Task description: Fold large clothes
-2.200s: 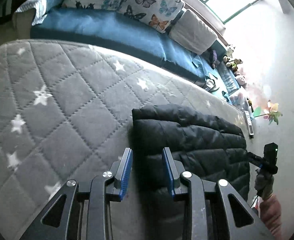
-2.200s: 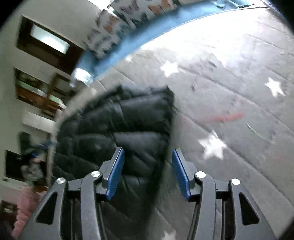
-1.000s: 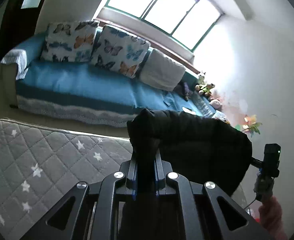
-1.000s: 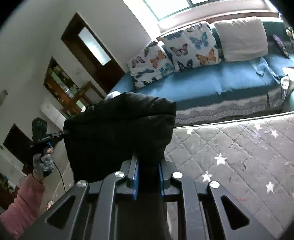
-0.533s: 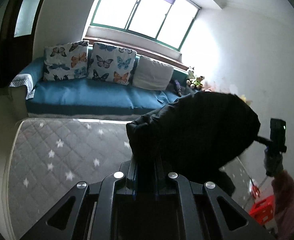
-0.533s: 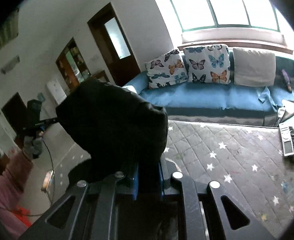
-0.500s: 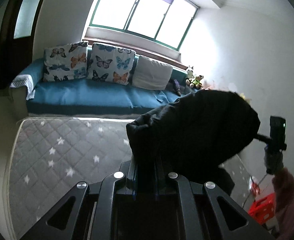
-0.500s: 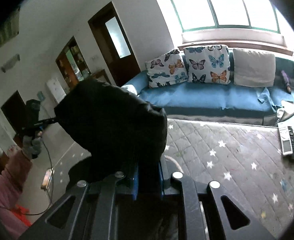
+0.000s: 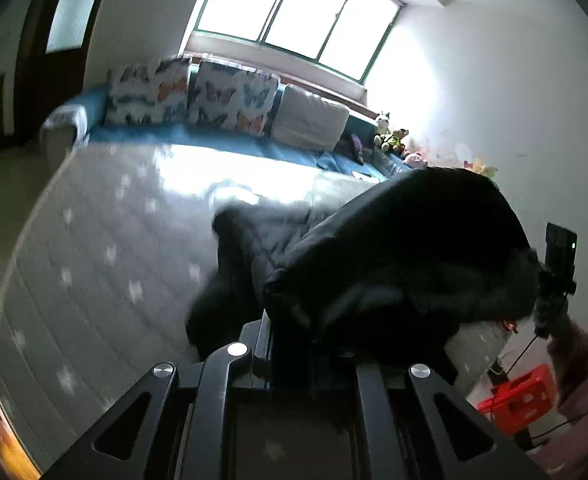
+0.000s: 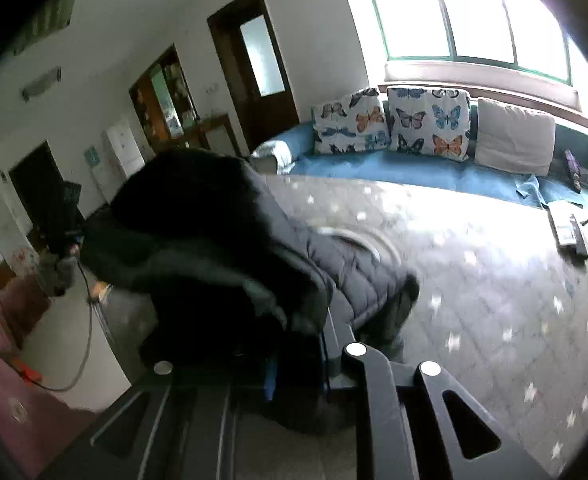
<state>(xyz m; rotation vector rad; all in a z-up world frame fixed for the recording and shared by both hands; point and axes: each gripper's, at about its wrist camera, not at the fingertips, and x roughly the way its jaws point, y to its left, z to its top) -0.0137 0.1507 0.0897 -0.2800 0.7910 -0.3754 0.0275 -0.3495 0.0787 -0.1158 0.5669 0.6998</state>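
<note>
Star-quilted grey mattress (image 9: 106, 280) under black jacket (image 9: 413, 240)

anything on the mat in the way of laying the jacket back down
Nothing visible does. Both grippers, left and right, clamp the black jacket, and the grey star mat beyond it looks bare; the remotes sit at its far edge.

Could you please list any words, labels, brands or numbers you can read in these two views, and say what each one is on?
None can be read in either view.
Green plaque on the wall: marks too blurred to read.
Remote controls on the star mat: buttons too small.
Black puffer jacket: no visible label.
</note>
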